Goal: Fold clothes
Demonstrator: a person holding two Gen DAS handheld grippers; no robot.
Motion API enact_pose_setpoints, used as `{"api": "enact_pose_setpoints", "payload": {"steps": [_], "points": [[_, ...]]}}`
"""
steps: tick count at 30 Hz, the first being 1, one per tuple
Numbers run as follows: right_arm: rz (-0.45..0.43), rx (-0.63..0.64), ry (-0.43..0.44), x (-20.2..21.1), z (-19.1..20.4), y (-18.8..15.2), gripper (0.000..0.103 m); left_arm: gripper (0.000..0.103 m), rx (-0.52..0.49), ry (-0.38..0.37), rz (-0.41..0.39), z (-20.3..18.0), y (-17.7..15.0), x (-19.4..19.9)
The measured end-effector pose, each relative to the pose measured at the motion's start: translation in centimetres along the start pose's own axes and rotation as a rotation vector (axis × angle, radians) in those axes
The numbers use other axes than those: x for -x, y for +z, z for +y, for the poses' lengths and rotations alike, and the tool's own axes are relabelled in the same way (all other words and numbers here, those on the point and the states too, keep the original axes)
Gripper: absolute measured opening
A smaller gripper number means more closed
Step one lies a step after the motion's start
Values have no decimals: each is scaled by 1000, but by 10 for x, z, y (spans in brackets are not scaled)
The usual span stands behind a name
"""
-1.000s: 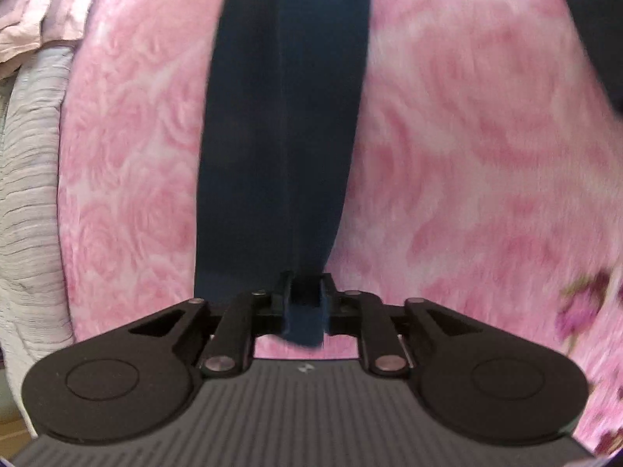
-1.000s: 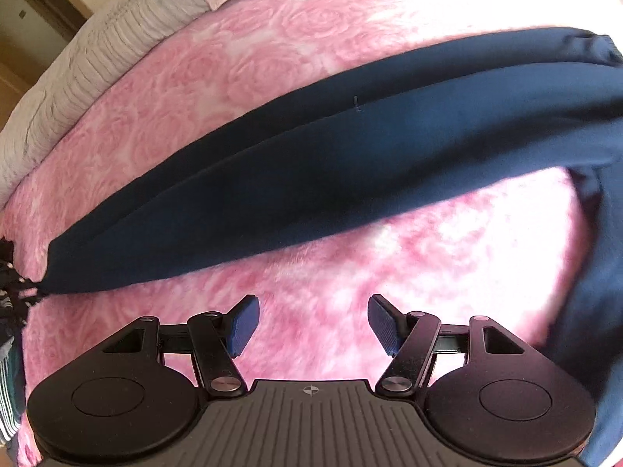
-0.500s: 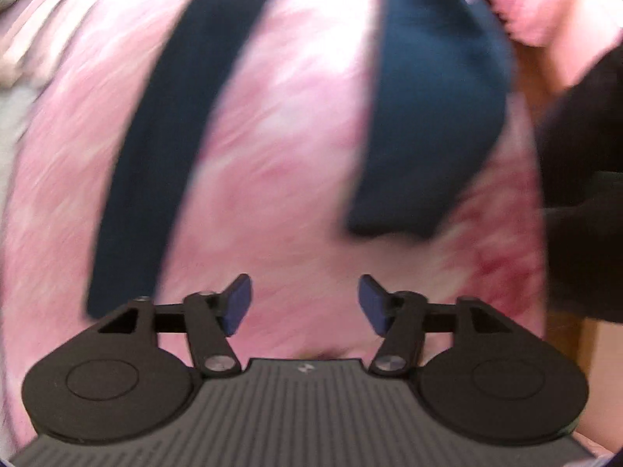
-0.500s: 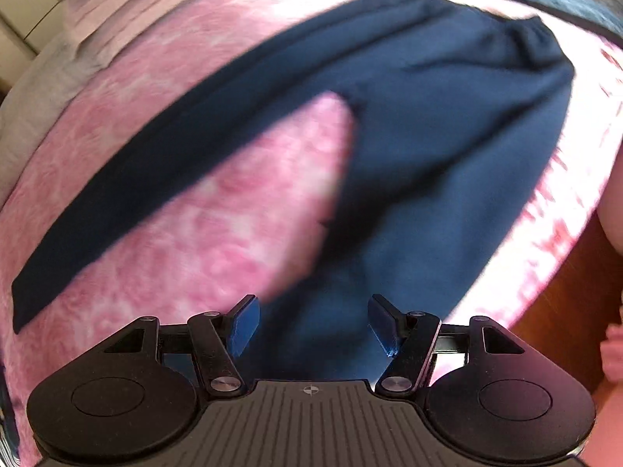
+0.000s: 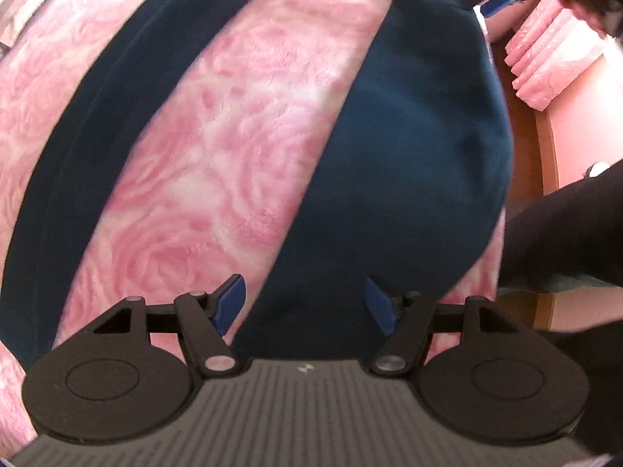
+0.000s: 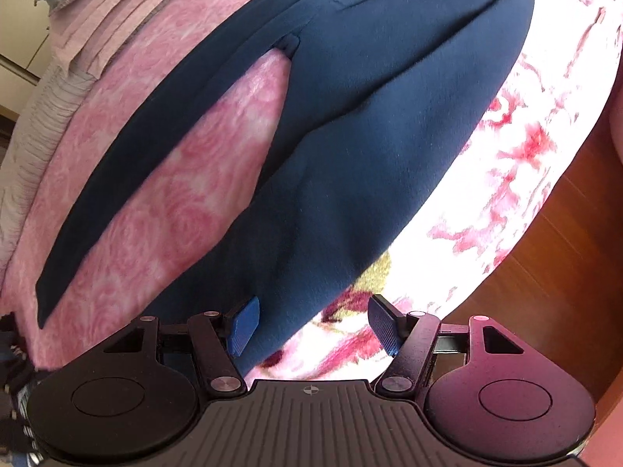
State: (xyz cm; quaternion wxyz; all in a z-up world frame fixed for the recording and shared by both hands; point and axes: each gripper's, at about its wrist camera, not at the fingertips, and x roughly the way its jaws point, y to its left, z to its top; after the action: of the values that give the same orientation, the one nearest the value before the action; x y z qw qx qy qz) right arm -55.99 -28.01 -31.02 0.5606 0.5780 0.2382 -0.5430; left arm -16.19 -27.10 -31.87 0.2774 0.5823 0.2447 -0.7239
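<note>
The navy trousers [image 6: 350, 124] lie spread on the pink rose-patterned blanket [image 6: 187, 202] with their two legs splayed apart in a V, a wedge of blanket showing between them. One leg runs long and narrow toward the far side of the bed; the other, broader, reaches back toward both cameras and ends near the bed's edge. The left gripper [image 5: 303, 303] hovers with its fingers spread wide over the hem end of the near leg, holding nothing. The right gripper [image 6: 311, 323] is likewise released, its jaws apart over the same leg's edge where it meets the blanket. In the left view, the right gripper's blue tip shows by the waist end.

Judging by the lie, the legs are not stacked, so the work seems to be at laying one leg onto the other. That would call for closing on a hem and carrying it across, keeping the seams aligned.

Beyond lie striped bedding [image 6: 58, 89] and wooden floor [image 6: 564, 233].
</note>
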Motion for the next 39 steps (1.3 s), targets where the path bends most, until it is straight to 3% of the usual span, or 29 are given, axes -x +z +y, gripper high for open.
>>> {"api": "enact_pose_setpoints", "payload": {"steps": [2,4,6,8,12,18,22,25,27,30,31,33,35,39], "points": [[-12,-5,7,3,-1,-7,65,62,-14,-29,42,4,2,-10],[-23,-20,9,6,-2,-15,65,50,-38,-54,73,6,3,-19],[-33,-58,0,10,-1,-26,65,21,-87,-74,67,4,1,-17],[-51,-92,-15,16,4,-39,65,2,-151,-77,50,1,-3,-9],[-97,-121,-45,30,33,-68,65,2,-260,-89,-72,0,-18,32],[-82,-154,79,40,111,-108,65,2,-414,-169,-269,-25,-51,103],[-22,-184,184,38,159,-130,65,2,-508,-256,-324,-61,-65,119],[50,-173,168,30,178,-144,65,2,-556,-301,-354,-86,-71,117],[109,-188,113,21,178,-156,65,2,-576,-319,-361,-101,-74,115],[148,-262,108,17,164,-168,65,2,-603,-329,-365,-119,-78,110],[154,-260,95,18,161,-172,54,2,-597,-338,-363,-124,-77,109],[146,-247,95,27,156,-174,10,4,-551,-349,-347,-122,-76,108],[137,-234,97,37,152,-176,7,8,-489,-356,-326,-114,-75,108],[85,-199,140,68,143,-177,7,34,-355,-371,-284,-95,-72,106]]}}
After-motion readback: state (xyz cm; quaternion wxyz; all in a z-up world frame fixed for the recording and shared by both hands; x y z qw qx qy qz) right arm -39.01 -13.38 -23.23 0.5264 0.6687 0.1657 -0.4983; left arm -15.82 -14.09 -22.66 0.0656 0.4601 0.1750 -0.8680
